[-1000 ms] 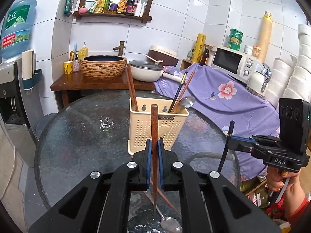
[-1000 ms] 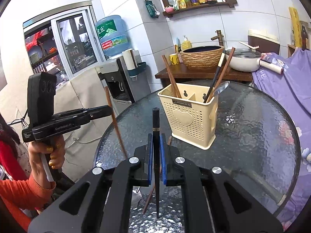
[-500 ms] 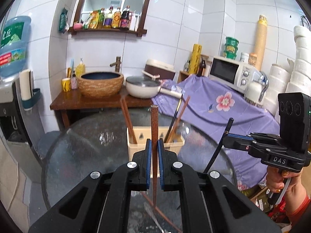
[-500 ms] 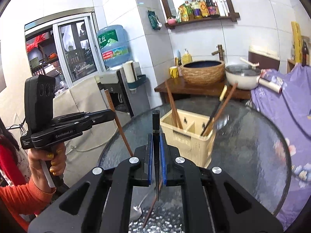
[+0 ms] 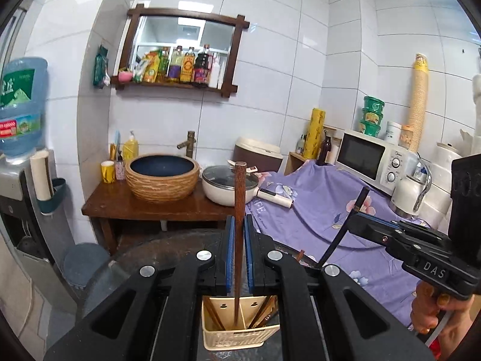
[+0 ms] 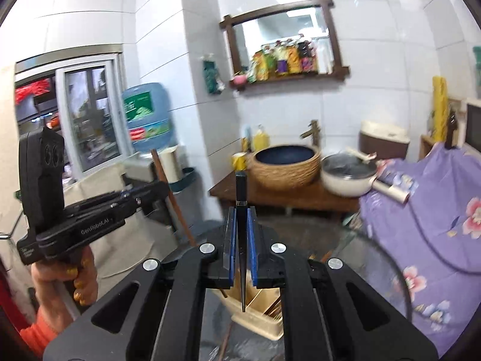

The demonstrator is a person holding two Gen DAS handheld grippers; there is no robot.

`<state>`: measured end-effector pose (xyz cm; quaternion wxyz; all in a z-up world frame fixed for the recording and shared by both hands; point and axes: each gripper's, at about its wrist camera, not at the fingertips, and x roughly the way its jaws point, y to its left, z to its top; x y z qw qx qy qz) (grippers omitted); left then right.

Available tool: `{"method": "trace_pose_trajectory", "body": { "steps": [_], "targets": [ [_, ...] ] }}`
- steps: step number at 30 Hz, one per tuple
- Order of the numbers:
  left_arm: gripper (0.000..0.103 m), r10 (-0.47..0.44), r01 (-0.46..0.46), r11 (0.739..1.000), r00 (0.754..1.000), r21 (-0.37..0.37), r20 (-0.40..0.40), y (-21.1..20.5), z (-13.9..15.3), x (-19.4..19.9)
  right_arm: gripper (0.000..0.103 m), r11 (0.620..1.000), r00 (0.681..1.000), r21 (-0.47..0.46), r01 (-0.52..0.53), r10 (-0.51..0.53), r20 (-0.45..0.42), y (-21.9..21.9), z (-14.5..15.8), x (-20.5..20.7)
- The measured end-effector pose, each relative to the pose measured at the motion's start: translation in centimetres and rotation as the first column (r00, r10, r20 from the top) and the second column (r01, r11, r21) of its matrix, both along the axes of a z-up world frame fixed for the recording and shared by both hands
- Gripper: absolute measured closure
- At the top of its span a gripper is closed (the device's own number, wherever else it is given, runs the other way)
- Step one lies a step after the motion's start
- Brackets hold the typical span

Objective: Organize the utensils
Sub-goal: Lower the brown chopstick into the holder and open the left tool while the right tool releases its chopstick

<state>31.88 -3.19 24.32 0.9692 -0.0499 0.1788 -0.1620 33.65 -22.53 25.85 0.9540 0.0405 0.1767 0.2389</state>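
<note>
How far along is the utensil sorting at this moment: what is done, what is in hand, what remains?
Done: several chopsticks already stand in the cream holder.

In hand: the left gripper is shut on a brown chopstick whose tip hangs over the holder; the right gripper is shut on a black chopstick, also above it.

Left: lowering and releasing both. Whether utensils remain on the table cannot be seen now.

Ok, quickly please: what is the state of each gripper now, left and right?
Left gripper: closed on the brown chopstick.
Right gripper: closed on the black chopstick.
</note>
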Motion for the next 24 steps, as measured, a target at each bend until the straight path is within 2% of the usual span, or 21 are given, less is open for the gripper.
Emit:
{"method": "trace_pose_trajectory", "body": {
  "steps": [3,7,14,24],
  "targets": [
    [0.096,0.024,-0.024,1.0,0.999,0.007,-0.03,-0.4,-1.6,1.9,0.095,0.999,0.999,-0.005,0.034,-0.034,-0.027,0.2,-1.3,2.1],
    [0.096,0.038,-0.037,0.999,0.996,0.018,-0.082,-0.6,-4.7,3.7,0.095,0.999,0.994,-0.003,0.048,-0.048,-0.097,0.3,-4.7,4.4],
    [0.096,0.038,-0.033,0.999,0.986,0.035,-0.162,-0.7,-9.5,5.4,0.095,0.999,0.982,0.007,0.048,-0.046,-0.186,0.5,-9.5,6.0],
    [0.096,0.045,-0.032,0.998,0.968,0.054,-0.248,-0.8,-14.2,7.0,0.095,0.998,0.969,-0.01,0.068,-0.068,-0.235,1.0,-13.3,7.2]
  ]
}}
